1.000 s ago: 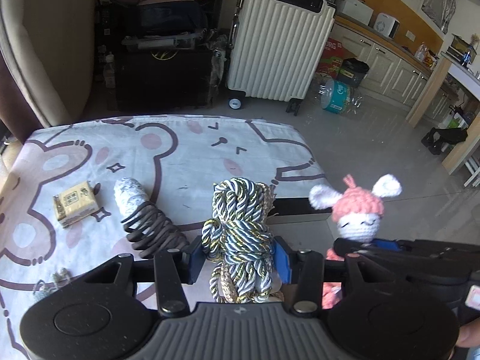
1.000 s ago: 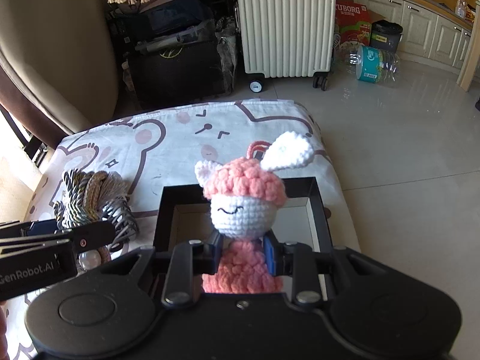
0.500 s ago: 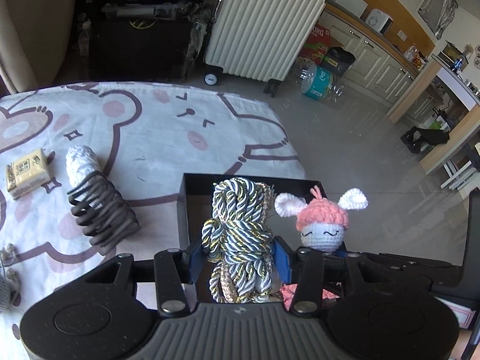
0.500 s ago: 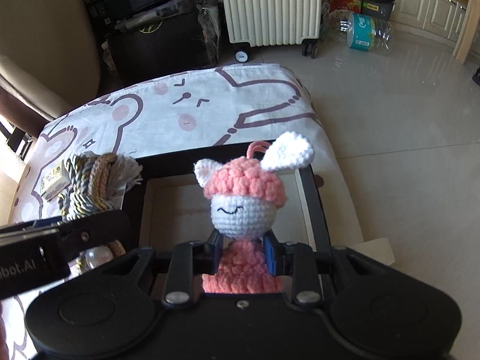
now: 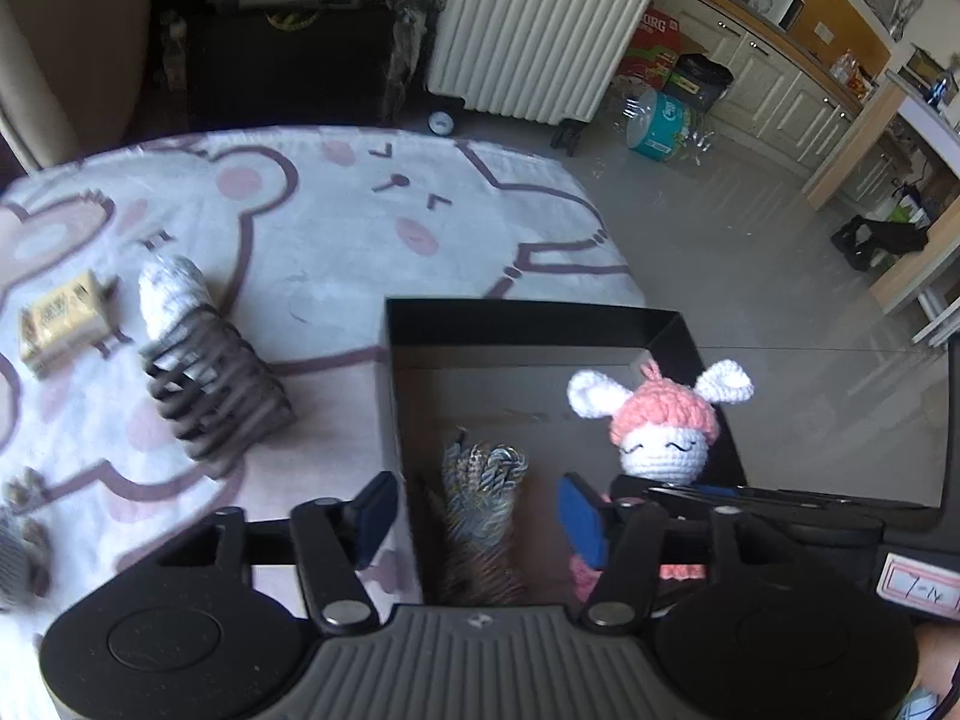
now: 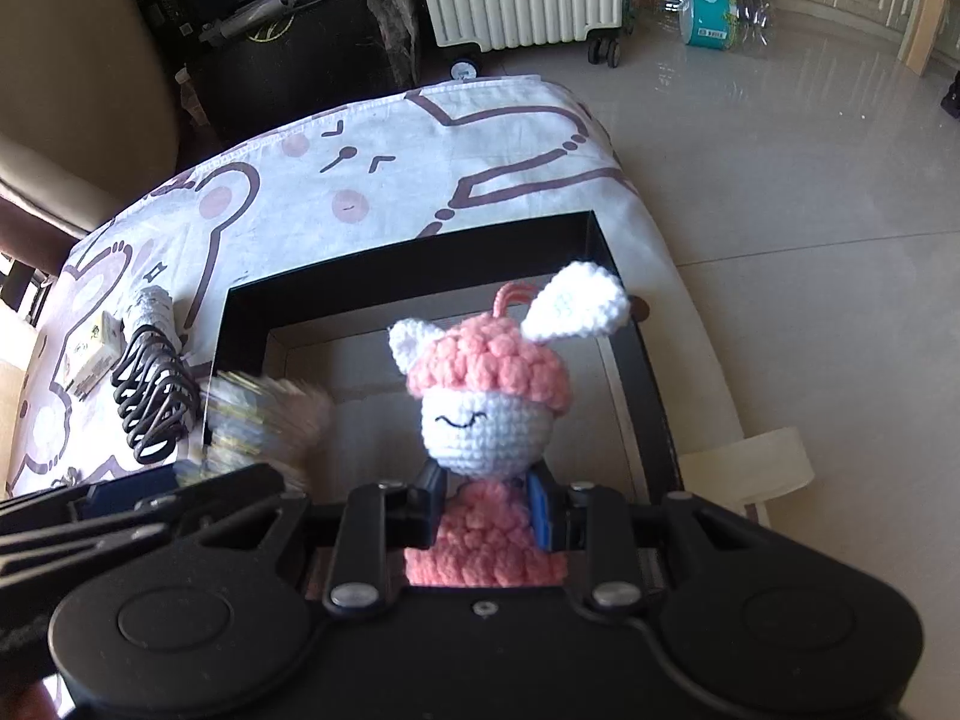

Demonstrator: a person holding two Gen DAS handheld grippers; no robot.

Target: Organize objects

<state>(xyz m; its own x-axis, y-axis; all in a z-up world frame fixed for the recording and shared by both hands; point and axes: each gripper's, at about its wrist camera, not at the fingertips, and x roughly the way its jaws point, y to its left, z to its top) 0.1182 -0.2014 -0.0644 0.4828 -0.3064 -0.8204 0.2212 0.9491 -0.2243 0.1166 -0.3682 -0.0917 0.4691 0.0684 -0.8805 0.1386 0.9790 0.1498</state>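
Observation:
A black open box [image 5: 528,324] sits at the right end of the bear-print table cloth [image 5: 336,228]; it also shows in the right wrist view [image 6: 420,258]. My left gripper [image 5: 477,516] is open above the box's left side, and the blue-gold rope bundle [image 5: 483,486] lies blurred below it inside the box, also blurred in the right wrist view [image 6: 264,420]. My right gripper [image 6: 486,510] is shut on the pink crochet bunny [image 6: 489,384] and holds it over the box; the bunny shows in the left wrist view [image 5: 660,426].
A dark wire coil [image 5: 210,390], a silver-white roll [image 5: 171,294] and a small yellow packet [image 5: 60,318] lie on the cloth left of the box. A white suitcase [image 5: 540,18] and a water bottle [image 5: 660,120] stand on the floor beyond. The table's edge runs just right of the box.
My left gripper has opened and the rope bundle has dropped from it into the box. Both grippers have moved over the box; the right still holds the bunny.

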